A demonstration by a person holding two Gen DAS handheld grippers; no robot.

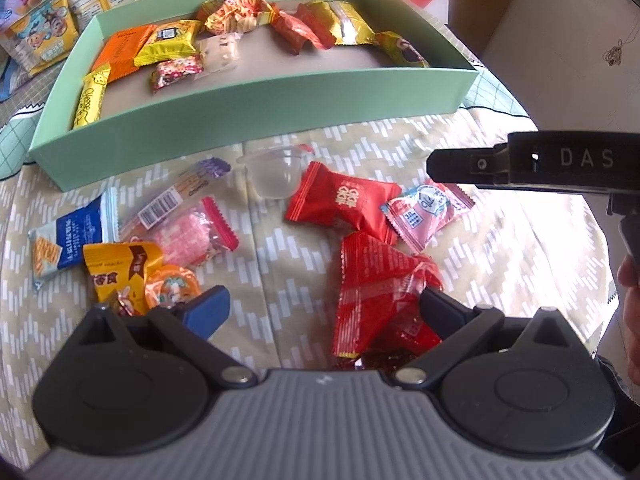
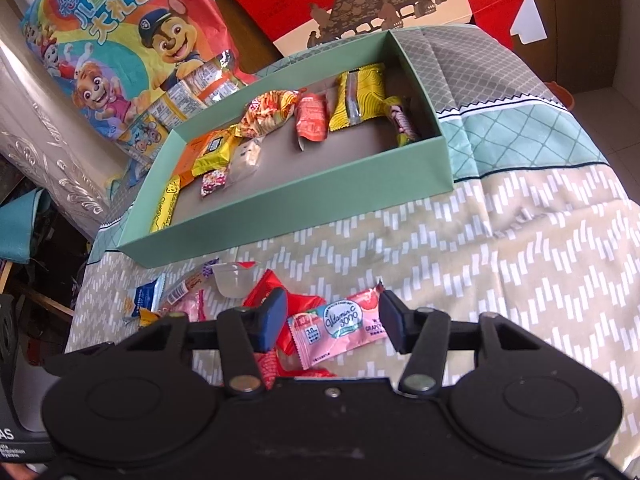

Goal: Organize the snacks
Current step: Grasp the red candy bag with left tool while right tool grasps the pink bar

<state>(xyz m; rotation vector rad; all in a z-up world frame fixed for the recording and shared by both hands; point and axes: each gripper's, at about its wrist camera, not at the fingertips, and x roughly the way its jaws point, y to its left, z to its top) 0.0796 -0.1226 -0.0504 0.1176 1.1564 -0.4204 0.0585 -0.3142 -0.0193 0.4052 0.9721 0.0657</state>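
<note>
Bedspread (image 2: 500, 248): patterned beige cloth is carrying everything; its far corner is dropping out of sight behind the box.
Green box (image 1: 256, 108): shallow open tray is sitting at the far side, holding wrapped snacks along its back and left walls; its near wall is hiding part of the floor.
Cartoon gift bag (image 2: 120, 40): leaning behind the box, its lower part is covered by loose packets and the top is cut off.
Loose snacks: a pile is lying on the cloth just in front of the box; several overlap, so their shapes are hard to make out.
Left gripper (image 1: 320, 308): jaws are standing wide, pointing steeply down; a red crinkled packet (image 1: 376, 292) is lying between them, the right finger is overlapping its edge, and contact is unclear.
Right gripper (image 2: 332, 322): jaws are standing partly apart, straddling a pink Vitamin C sachet (image 2: 340, 328); whether the pads are pressing it I cannot tell.
Clear jelly cup (image 1: 274, 174): lying tipped beside a red square packet (image 1: 344, 204).
Hand (image 1: 630, 304): only a sliver is showing at the right edge.
</note>
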